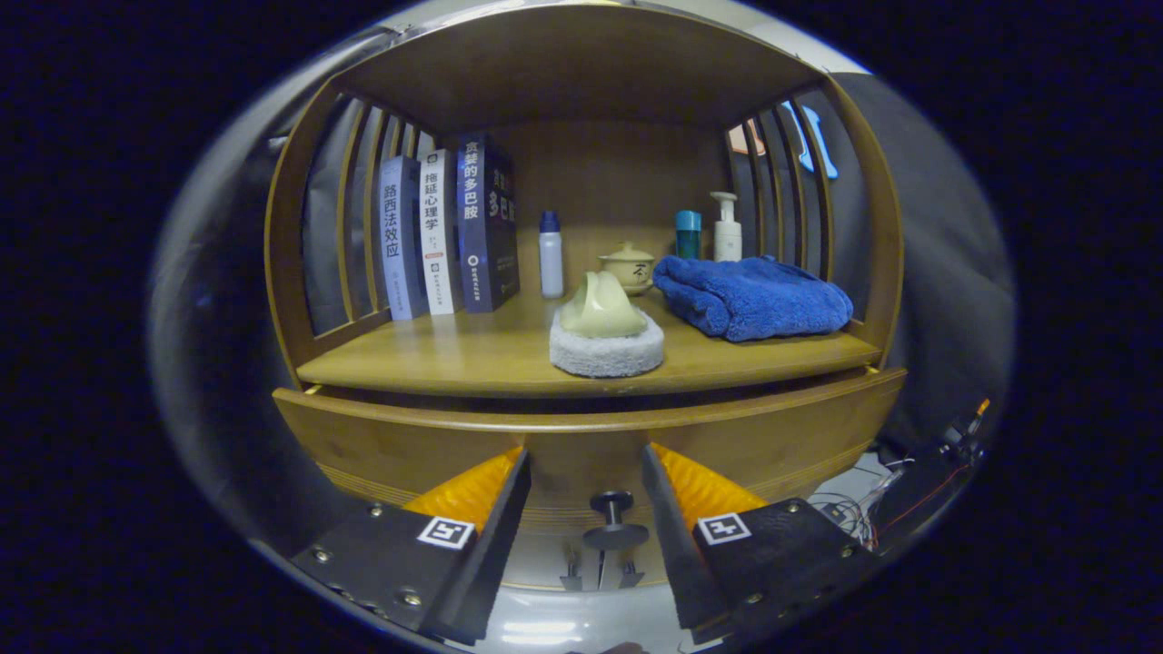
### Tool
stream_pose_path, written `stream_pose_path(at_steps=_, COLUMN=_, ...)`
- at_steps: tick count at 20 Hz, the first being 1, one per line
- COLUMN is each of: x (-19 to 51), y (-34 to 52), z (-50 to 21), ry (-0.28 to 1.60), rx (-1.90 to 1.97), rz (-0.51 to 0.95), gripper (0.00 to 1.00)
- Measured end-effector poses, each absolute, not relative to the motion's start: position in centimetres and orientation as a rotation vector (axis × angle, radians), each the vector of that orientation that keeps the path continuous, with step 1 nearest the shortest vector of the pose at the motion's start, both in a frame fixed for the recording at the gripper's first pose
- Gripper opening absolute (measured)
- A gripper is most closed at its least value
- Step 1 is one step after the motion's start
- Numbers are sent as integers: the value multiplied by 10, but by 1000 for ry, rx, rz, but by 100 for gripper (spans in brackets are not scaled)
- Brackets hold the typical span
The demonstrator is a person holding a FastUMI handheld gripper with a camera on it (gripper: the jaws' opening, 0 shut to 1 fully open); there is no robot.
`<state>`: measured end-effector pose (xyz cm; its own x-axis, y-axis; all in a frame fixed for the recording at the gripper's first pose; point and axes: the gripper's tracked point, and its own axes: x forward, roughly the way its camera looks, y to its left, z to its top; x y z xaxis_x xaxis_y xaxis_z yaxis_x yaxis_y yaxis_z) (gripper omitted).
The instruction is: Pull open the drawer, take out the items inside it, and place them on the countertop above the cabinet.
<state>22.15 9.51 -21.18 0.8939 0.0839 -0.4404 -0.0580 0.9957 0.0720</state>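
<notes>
Currently the gripper point(586, 472) is released, its two fingers spread wide with nothing between the pads. The drawer point(591, 436) lies directly ahead at 12 o'clock, its front slightly out from the cabinet; its knob point(612, 501) sits in the gap between the fingers, untouched. On the countertop point(454, 350) above, a scrubbing pad point(606, 331) stands at 12 o'clock, a folded blue towel point(750, 295) at 1 o'clock, three books point(450, 232) at 11 o'clock. Drawer contents cannot be seen.
</notes>
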Motion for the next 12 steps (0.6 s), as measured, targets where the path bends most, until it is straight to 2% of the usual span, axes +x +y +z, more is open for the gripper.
stream_pose_path(at_steps=12, x=238, y=99, z=-216, ry=463, rx=82, rz=76, gripper=75)
